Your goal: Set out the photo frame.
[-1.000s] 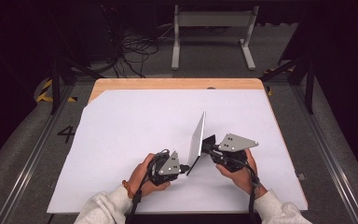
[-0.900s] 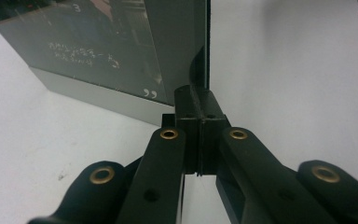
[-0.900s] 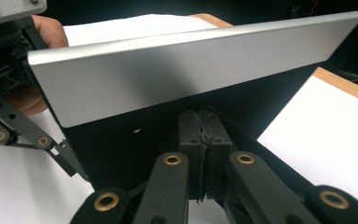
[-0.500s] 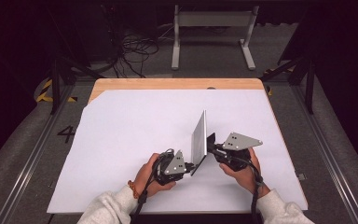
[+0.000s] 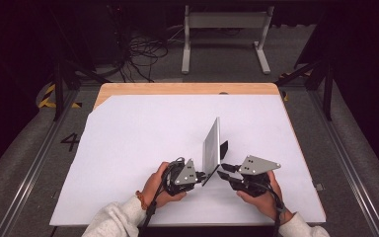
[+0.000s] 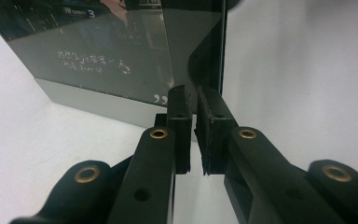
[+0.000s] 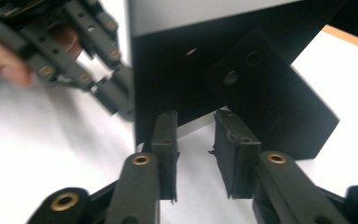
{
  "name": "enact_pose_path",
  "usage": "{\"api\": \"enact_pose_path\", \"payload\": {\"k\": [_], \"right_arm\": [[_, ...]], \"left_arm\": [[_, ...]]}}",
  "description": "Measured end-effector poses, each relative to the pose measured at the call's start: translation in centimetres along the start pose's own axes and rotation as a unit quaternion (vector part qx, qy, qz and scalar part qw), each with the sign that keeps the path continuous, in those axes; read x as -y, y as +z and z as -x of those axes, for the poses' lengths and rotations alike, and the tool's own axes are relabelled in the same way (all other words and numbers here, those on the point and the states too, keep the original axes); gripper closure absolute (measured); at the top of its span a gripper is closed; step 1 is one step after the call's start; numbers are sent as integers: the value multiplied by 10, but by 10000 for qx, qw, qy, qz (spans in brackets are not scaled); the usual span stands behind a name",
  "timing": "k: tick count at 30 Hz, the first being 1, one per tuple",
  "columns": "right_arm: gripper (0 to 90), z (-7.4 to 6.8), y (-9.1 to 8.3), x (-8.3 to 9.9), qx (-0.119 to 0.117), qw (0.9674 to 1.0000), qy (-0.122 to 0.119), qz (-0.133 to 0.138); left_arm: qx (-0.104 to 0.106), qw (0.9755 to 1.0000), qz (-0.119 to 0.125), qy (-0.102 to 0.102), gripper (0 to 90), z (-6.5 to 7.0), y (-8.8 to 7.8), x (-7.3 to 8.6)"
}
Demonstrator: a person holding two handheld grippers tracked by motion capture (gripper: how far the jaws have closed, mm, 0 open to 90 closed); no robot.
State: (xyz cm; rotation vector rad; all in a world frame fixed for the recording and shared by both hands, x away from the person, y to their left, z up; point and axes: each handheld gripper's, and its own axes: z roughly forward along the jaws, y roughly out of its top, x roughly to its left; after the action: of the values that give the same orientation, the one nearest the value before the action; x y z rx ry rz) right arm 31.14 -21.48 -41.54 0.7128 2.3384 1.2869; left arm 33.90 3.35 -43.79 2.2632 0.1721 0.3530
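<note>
Dark room, white surface [image 5: 128, 148]. A photo frame [image 5: 211, 145] stands upright at lower middle. Left tongs [image 6: 192, 116] look clamped on its near corner; right tongs [image 7: 196, 135] are apart just behind, w/ nothing held. Job unknown, prob. not finished.

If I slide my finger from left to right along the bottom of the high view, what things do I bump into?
Left hand → left gripper → picture frame standing on edge → right gripper → right hand.
</note>
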Motion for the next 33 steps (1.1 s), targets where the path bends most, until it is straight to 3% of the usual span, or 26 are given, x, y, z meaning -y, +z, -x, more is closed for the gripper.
{"api": "enact_pose_path", "payload": {"k": [4,6,10,19,23,33], "right_arm": [[679,-9,-2,3,7,10000,30,-64],[643,-16,0,3,-45,10000,29,-61],[555,-25,7,-2,-6,10000,25,-48],[426,-24,25,-8,222,9993,311,44],[424,-25,26,-11,360,9984,417,97],[505,-20,24,-9,317,9981,511,92]], "left_arm": [[-88,9999,-86,95,850,-1,-1,1],[-126,9999,-74,-35,848,-6,-5,6],[-170,9998,-71,-87,834,-15,-18,17],[-338,9989,-155,-278,804,-26,-41,41],[-245,9991,-237,-243,791,-18,-44,46],[-255,9992,-201,-230,733,-13,-48,46]]}}
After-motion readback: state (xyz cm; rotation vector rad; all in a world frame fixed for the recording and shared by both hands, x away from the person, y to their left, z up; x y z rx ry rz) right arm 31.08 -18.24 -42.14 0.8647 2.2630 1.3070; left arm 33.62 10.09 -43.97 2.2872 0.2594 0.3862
